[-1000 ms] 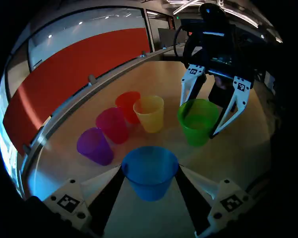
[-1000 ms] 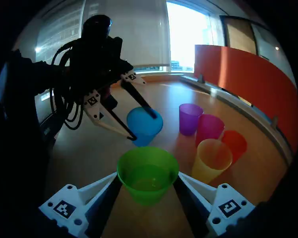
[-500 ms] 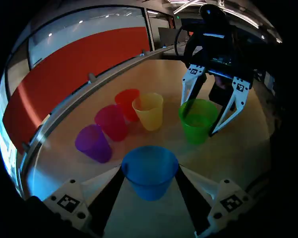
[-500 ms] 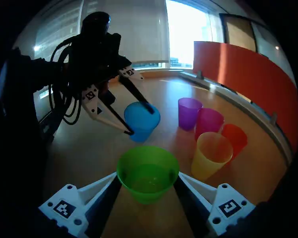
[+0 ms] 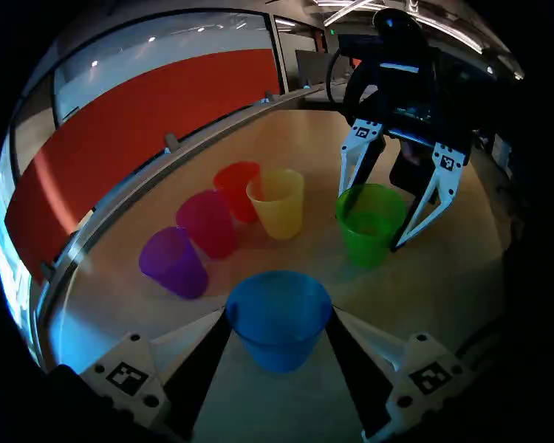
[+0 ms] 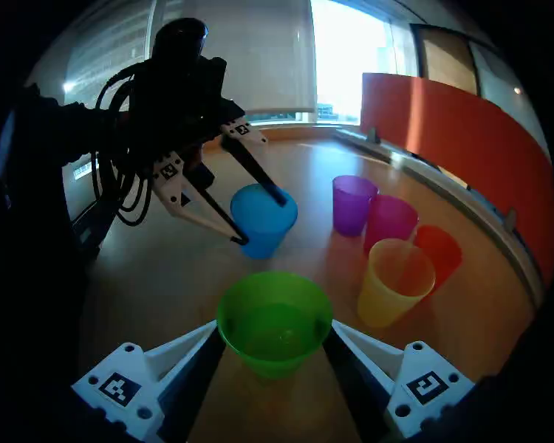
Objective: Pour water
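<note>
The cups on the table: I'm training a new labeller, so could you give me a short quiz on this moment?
1. True or false: the blue cup sits between the fingers of the left gripper.
2. Which cup does the right gripper hold? A. blue cup B. green cup C. none
3. How many cups stand free on the table, in no gripper?
Key: 1 true; 2 B; 3 four: the purple cup, pink cup, red cup and yellow cup.
</note>
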{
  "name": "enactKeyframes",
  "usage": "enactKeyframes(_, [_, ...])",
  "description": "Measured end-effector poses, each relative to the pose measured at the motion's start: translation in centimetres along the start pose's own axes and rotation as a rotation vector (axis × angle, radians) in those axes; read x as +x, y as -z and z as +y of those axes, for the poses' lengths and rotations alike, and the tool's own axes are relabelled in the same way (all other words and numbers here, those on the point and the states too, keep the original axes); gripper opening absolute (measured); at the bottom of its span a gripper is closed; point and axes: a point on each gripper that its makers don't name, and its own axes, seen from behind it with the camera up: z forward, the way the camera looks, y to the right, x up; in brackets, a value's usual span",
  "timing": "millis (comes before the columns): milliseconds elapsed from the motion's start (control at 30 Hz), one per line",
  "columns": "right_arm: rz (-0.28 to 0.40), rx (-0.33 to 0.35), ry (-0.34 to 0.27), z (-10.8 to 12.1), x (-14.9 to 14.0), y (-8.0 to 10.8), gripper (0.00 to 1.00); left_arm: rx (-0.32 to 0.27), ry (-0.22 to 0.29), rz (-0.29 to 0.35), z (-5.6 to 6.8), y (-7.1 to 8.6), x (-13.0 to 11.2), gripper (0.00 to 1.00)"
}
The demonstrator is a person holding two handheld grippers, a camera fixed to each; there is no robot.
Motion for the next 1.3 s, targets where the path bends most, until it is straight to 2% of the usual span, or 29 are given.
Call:
enactKeyframes(500, [-0.007, -0.005, 0.003, 0.1, -0.4, -0.3, 0.89, 0.000, 0.011, 0.002, 0.0, 0.1, -0.5, 0.87])
enactKeyframes(1100, [-0.014, -0.019, -0.008, -0.2, -0.9, 0.2, 0.89, 0.018, 0.020, -0.010, -0.2, 1.1, -1.8, 0.87])
enactKeyframes(1300, [-0.014, -0.026, -0.012, -0.2, -1.1, 0.4, 0.90, 0.021, 0.039, -0.015, -0.3, 1.6, -2.4, 0.87])
